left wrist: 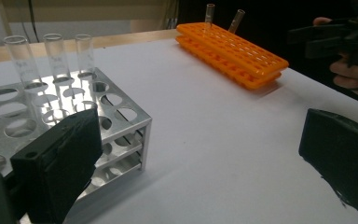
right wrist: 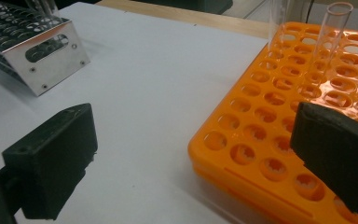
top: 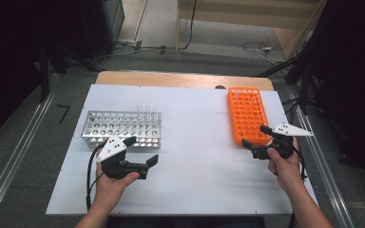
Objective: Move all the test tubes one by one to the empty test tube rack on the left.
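Both grippers are hovering wide and empty, the left gripper [top: 141,151] facing the metal rack [top: 122,128] with three glass tubes [left wrist: 56,58], the right gripper [top: 258,138] facing the orange rack [top: 248,115], apparently poised for tube transfer.

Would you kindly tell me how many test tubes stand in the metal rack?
3: a row of test tubes stands along the far edge of the metal rack, near its right end.
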The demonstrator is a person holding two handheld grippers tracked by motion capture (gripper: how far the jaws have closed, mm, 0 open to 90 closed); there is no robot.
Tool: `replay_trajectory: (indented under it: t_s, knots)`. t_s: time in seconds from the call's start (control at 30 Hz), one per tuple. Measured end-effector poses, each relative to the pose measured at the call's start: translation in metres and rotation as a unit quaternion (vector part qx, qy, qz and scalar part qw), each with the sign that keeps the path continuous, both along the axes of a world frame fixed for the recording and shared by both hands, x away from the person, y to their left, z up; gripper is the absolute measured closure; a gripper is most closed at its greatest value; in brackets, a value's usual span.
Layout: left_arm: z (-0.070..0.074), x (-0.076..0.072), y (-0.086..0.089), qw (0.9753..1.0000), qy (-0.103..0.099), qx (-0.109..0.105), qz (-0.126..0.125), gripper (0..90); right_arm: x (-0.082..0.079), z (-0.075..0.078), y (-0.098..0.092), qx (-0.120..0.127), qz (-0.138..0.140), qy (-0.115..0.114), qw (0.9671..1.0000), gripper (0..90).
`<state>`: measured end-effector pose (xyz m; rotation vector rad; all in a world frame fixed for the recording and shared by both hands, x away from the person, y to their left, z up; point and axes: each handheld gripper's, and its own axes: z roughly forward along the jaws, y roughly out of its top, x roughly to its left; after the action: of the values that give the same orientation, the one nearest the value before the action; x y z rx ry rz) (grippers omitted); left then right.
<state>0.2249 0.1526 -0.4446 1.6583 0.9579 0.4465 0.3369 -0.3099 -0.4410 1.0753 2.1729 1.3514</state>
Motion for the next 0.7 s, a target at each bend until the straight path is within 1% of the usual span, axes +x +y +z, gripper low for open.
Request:
replay_trajectory:
  t_s: [0.07,0.1,0.13,0.2,0.27,0.33,0.4,0.53,0.6,0.7]
  knots:
    - [-0.001,-0.002,0.0,1.0,0.002,-0.003,0.0,0.0,0.007,0.002,0.001,0.002,-0.004,0.002,1.0,0.0]
    - [-0.001,-0.003,0.001,1.0,0.002,0.001,0.0,0.0,0.011,0.003,0.001,0.005,-0.008,0.003,1.0,2.9]
    - [-0.002,-0.004,0.001,1.0,0.002,0.0,0.001,0.0,0.015,0.004,0.001,0.008,-0.015,0.002,0.9999,4.3]
    - [-0.003,-0.006,0.001,1.0,0.004,0.001,0.002,0.0,0.024,0.005,0.001,0.016,-0.021,0.013,0.9996,5.2]
    - [-0.003,-0.006,0.001,1.0,0.004,-0.002,0.001,0.0,0.032,0.006,0.001,0.016,-0.039,0.014,0.999,12.3]
    - [-0.003,-0.007,0.001,1.0,0.003,-0.001,0.002,0.0,0.038,0.007,0.002,0.022,-0.047,0.017,0.9985,15.4]
    - [-0.003,-0.007,0.002,1.0,0.003,-0.002,0.002,0.0,0.045,0.006,0.003,0.012,-0.062,0.021,0.9978,18.1]
    - [-0.005,-0.007,0.001,1.0,0.003,0.0,0.001,0.0,0.06,0.004,0.003,-0.004,-0.092,0.027,0.9954,27.1]
    - [-0.005,-0.007,0.001,1.0,0.005,0.002,0.0,0.0,0.067,0.003,0.003,-0.014,-0.098,0.027,0.9947,30.0]
    - [-0.005,-0.007,0.0,1.0,0.005,-0.001,0.0,0.0,0.078,0.003,0.003,-0.019,-0.107,0.035,0.9934,36.1]
